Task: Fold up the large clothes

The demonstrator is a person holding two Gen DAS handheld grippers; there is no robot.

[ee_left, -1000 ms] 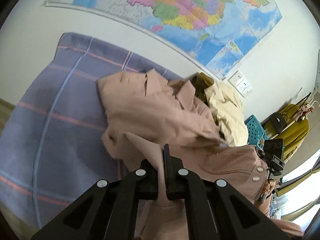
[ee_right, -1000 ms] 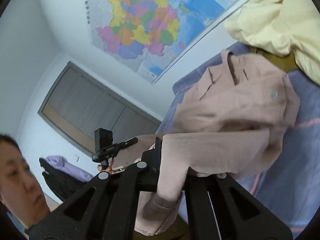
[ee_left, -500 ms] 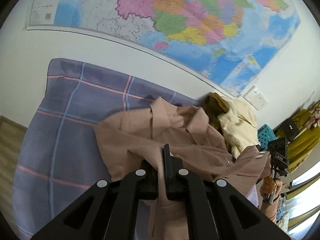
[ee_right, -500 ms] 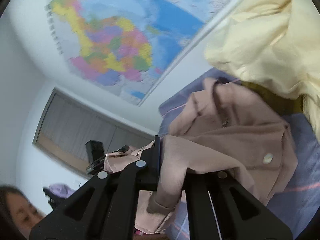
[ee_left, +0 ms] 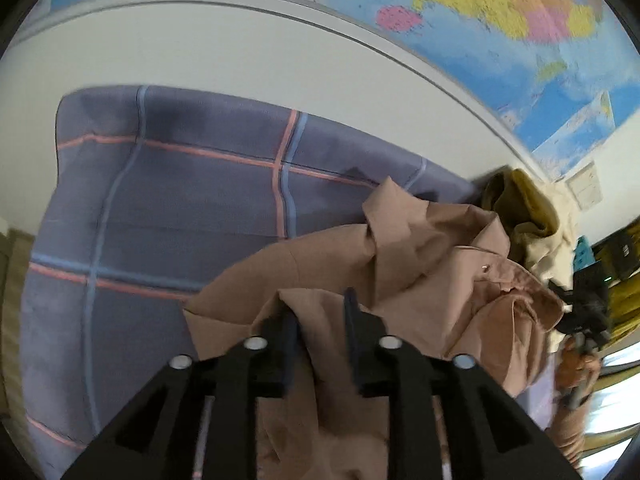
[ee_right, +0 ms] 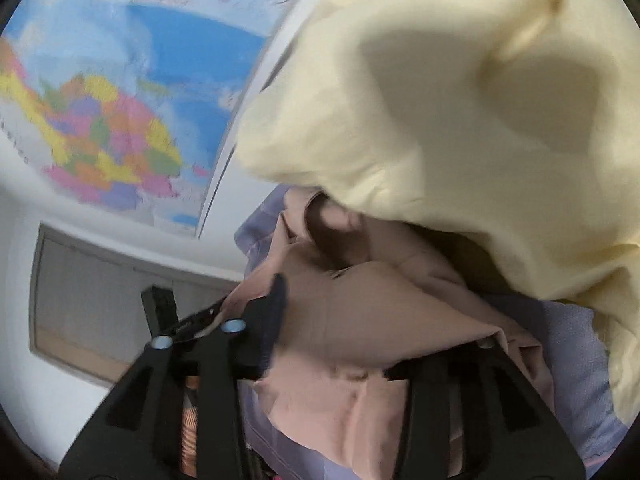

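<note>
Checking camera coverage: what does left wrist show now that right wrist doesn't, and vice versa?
Left wrist only: the open spread of the purple plaid sheet, an olive garment and the right tool at frame edge.

Right wrist only: the pale yellow garment up close, filling the upper right, and a grey sliding door.

Both: the pink jacket lying between the open fingers of each view's own tool, and the wall map.

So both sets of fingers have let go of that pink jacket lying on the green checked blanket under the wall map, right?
Nearly. The blanket is purple, not green, as the left wrist view shows. The rest holds: the pink jacket lies on it under the wall map, and both the left gripper and right gripper are open.
</note>
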